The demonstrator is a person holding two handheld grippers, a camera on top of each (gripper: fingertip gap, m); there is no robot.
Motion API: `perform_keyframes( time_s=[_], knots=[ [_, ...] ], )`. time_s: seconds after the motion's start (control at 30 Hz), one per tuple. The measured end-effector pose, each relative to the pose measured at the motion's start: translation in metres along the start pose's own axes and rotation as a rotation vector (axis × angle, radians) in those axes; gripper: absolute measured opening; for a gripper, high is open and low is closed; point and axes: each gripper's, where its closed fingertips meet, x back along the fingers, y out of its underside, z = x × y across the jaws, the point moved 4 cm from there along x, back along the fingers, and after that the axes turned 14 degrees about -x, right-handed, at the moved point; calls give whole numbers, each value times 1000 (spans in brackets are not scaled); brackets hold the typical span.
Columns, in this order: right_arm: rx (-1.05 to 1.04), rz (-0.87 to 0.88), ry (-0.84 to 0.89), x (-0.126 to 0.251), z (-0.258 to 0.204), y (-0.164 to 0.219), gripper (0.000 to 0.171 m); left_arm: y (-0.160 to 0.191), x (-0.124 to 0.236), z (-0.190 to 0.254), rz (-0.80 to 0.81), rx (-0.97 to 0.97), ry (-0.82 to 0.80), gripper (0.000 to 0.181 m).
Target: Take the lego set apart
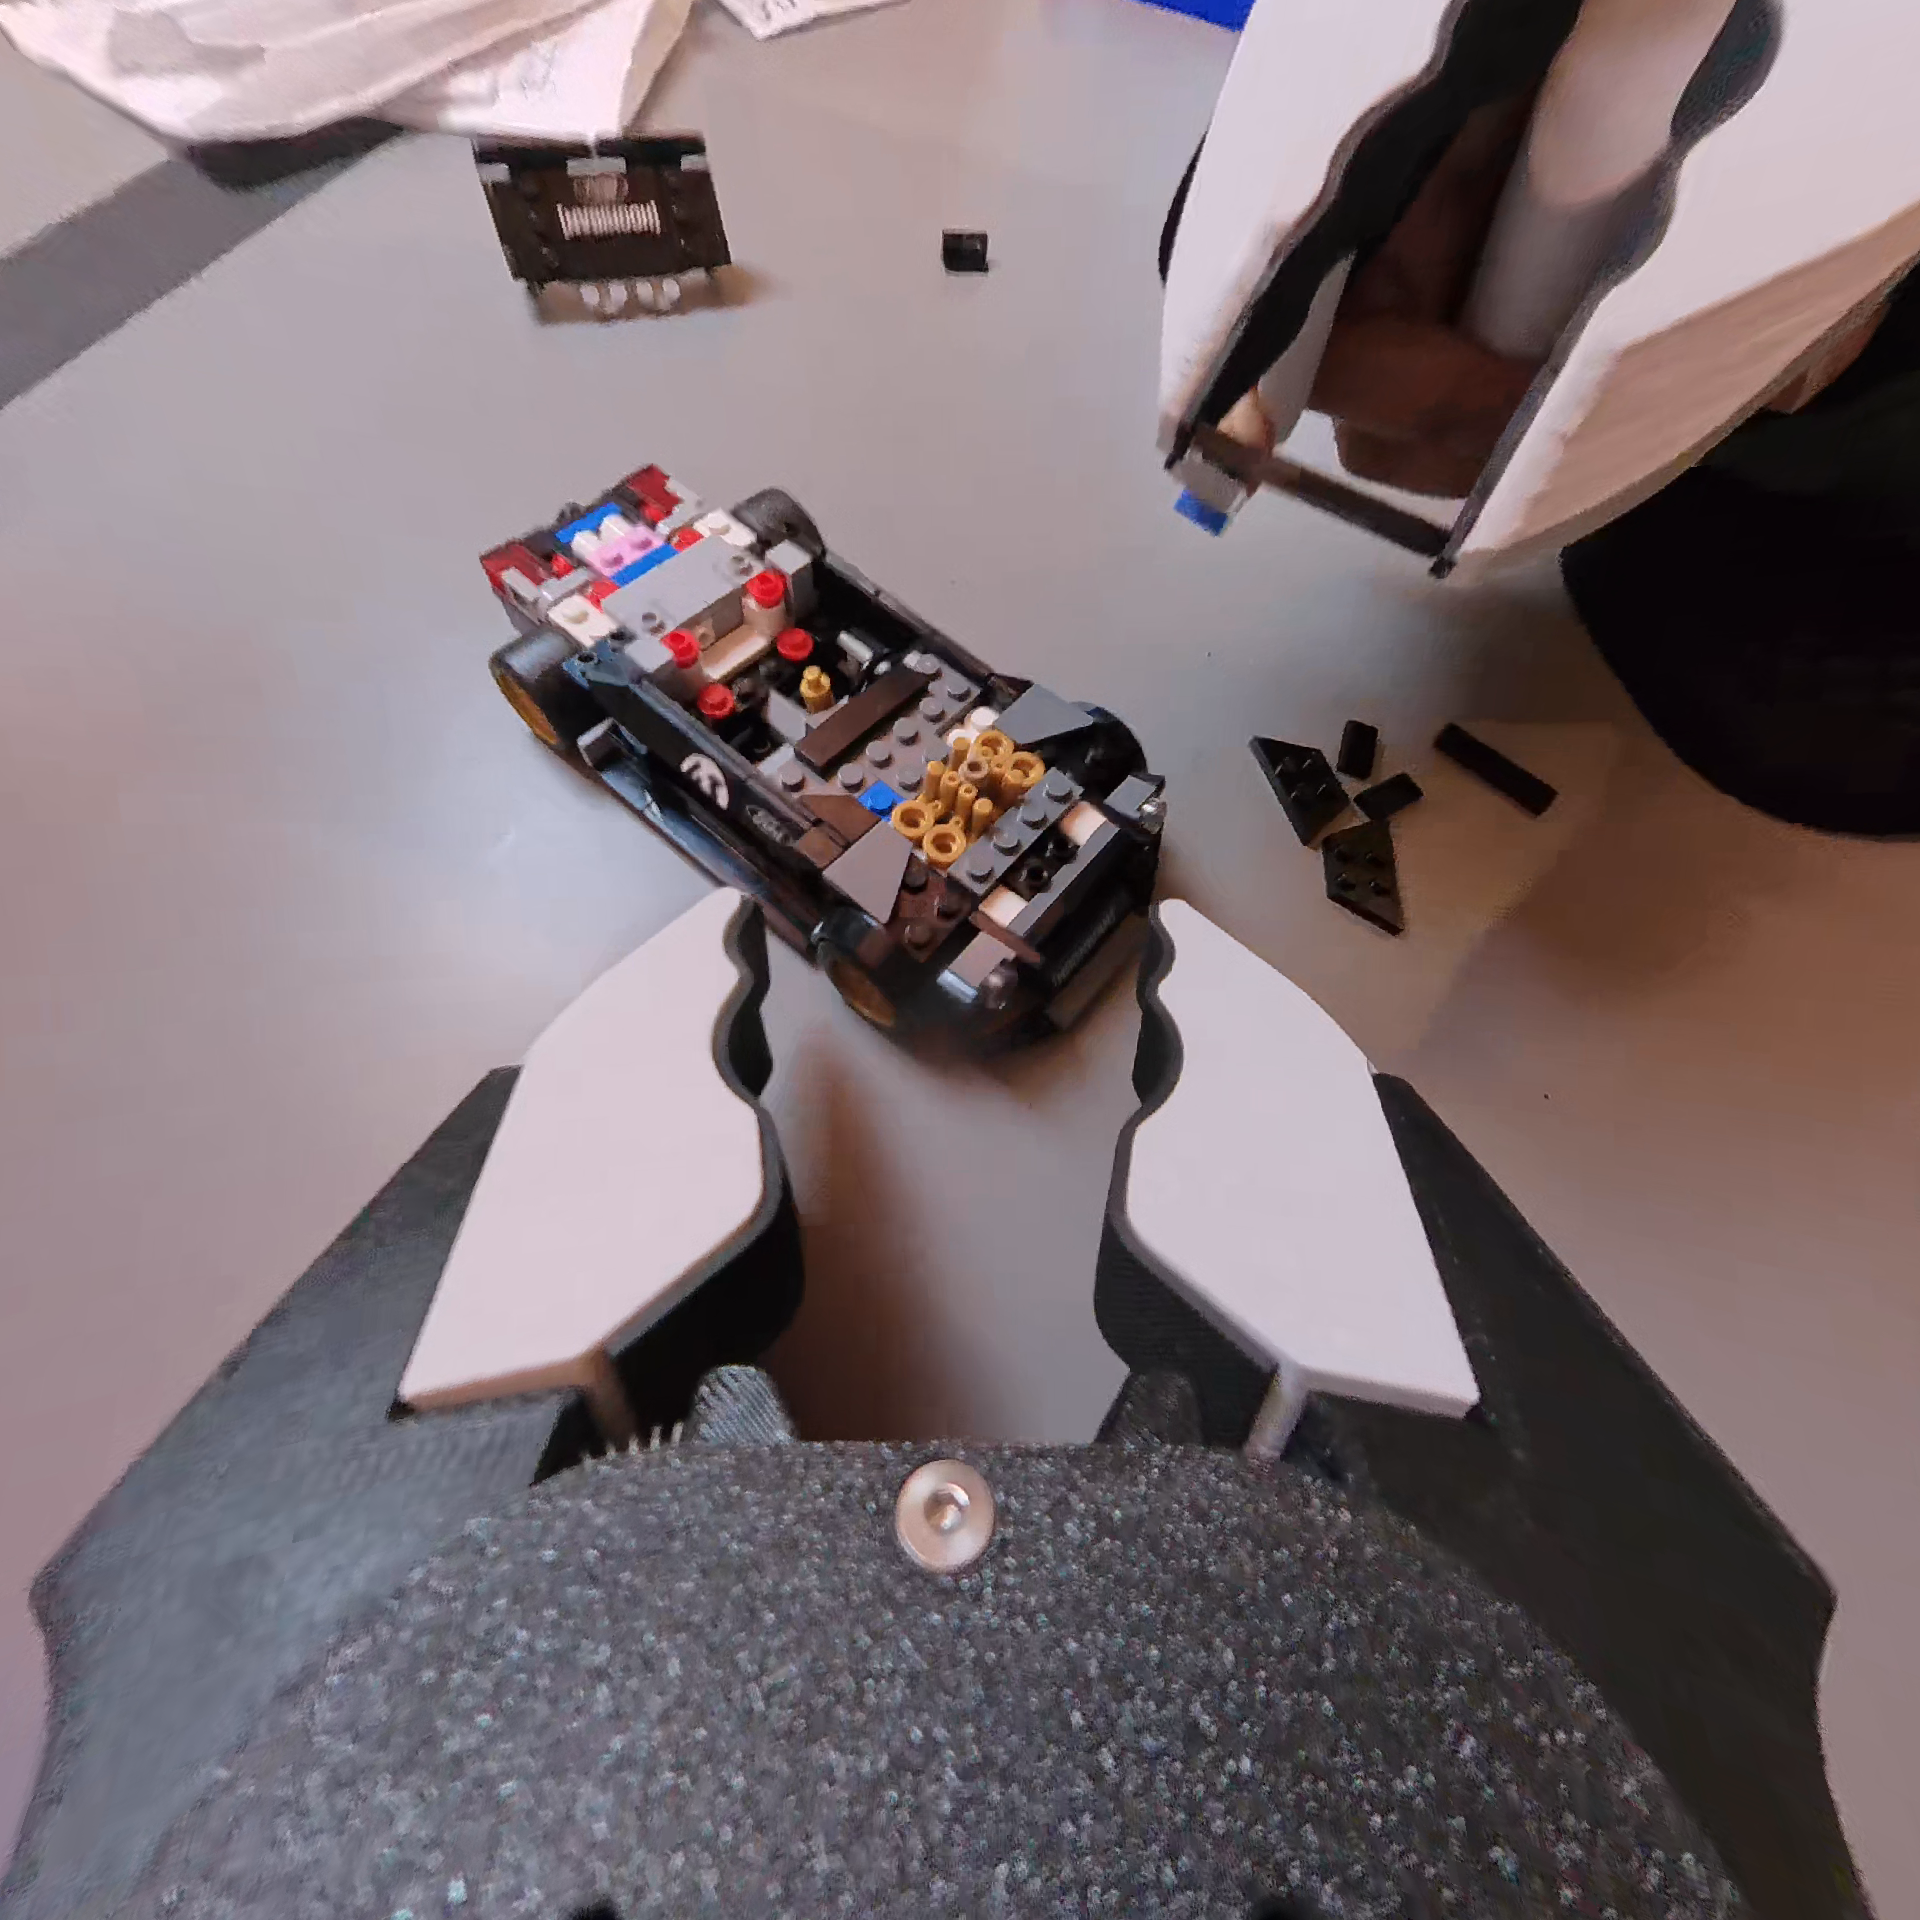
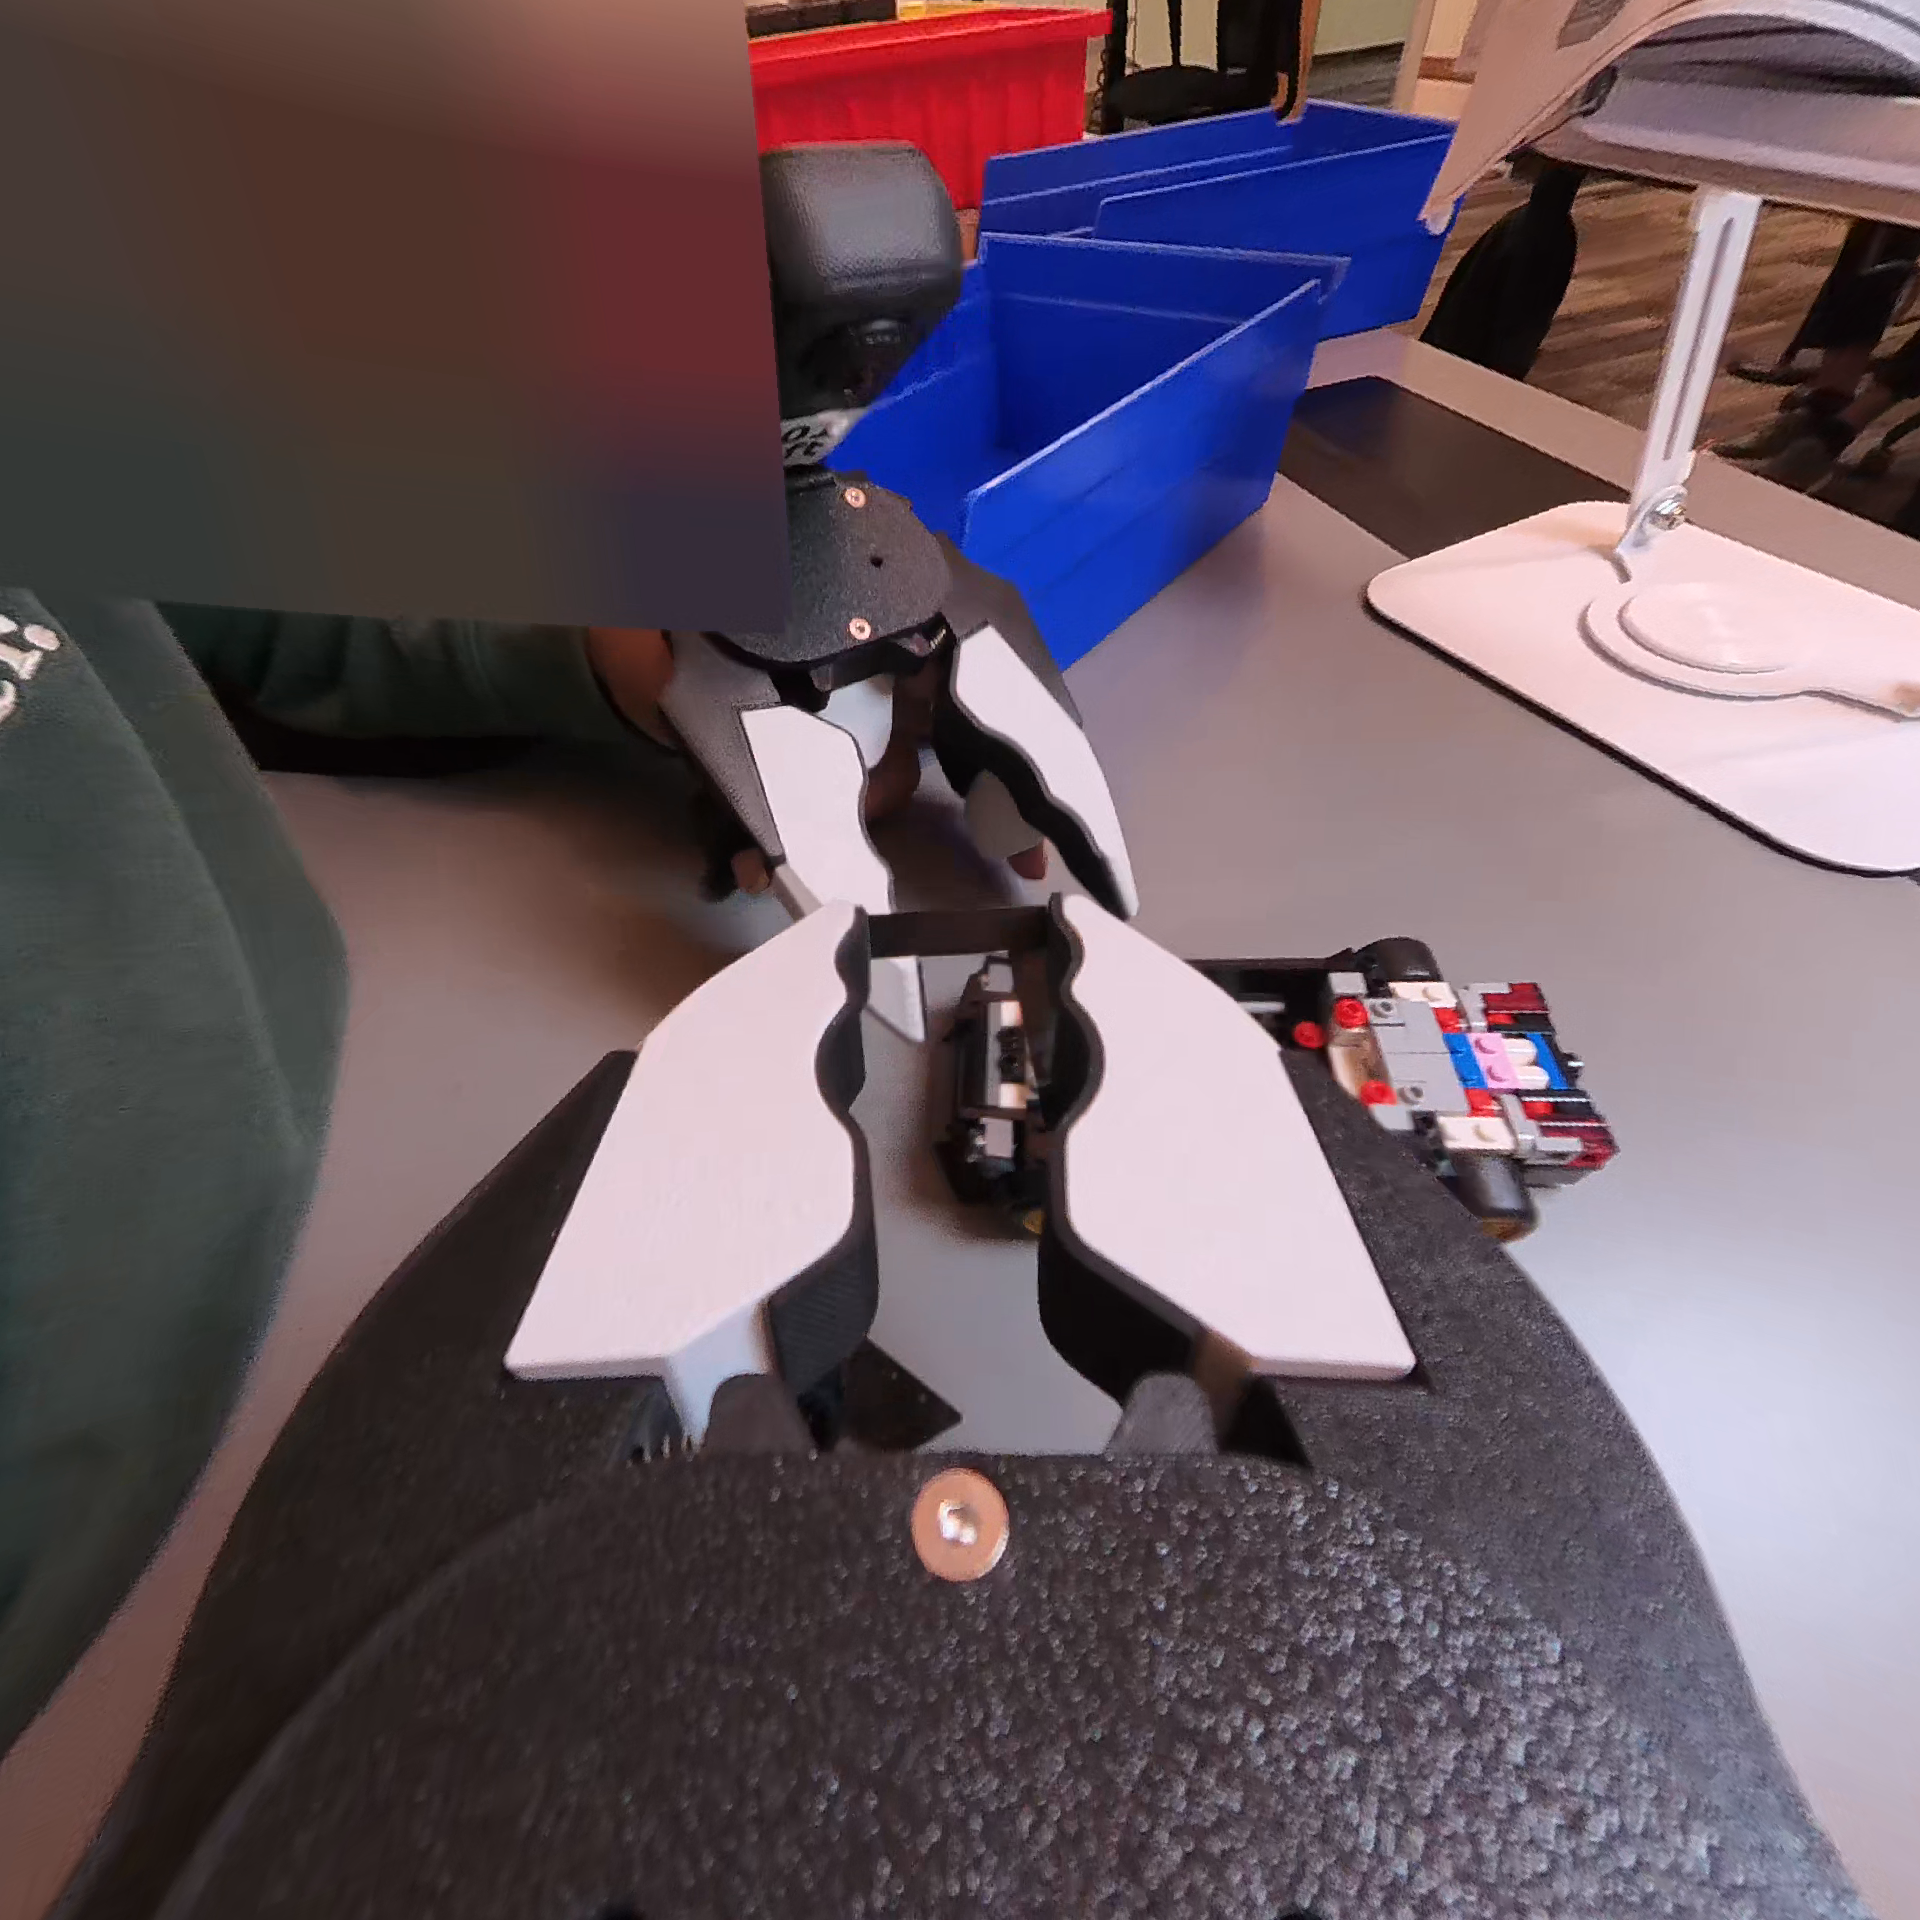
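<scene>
Two grippers we record over a smooth grey bench (image 1: pixel 312 831): the left gripper (image 1: pixel 951 925), white wavy-edged fingers spread wide and empty, frames the studded black lego car's (image 1: pixel 821 748) nose; the right gripper (image 1: pixel 1314 499) clamps a thin black bar (image 1: pixel 1340 499). Loose black plates (image 1: pixel 1351 821) lie right.

1. The black lego car with gold and red studs (image 2: pixel 997 1081) is mostly hidden in the right wrist view behind the white fingers of the right gripper (image 2: pixel 961 940).
2. The thin black strip (image 1: pixel 1340 499) held at that gripper's tips is motion-blurred.
3. The crumpled white cloth (image 1: pixel 343 62) is cut off by the top edge.
4. The small black piece (image 1: pixel 964 250) is too small to identify.
</scene>
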Motion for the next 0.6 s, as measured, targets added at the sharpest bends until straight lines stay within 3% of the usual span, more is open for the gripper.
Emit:
perform_keyframes(
  time_s=[0.17,0.33,0.47,0.6],
  knots=[
    [-109,92,-136,6,-27,-3,32,-32,10,31,166,-120,75,45],
    [-319,261,-342,15,-47,-16,32,-71,30,52,451,16,221,35],
    [-388,293,-427,16,-52,-18,32,-79,34,56,486,14,215,28],
    [-411,298,-460,16,-49,-16,32,-79,37,58,493,36,215,8]
  ],
)
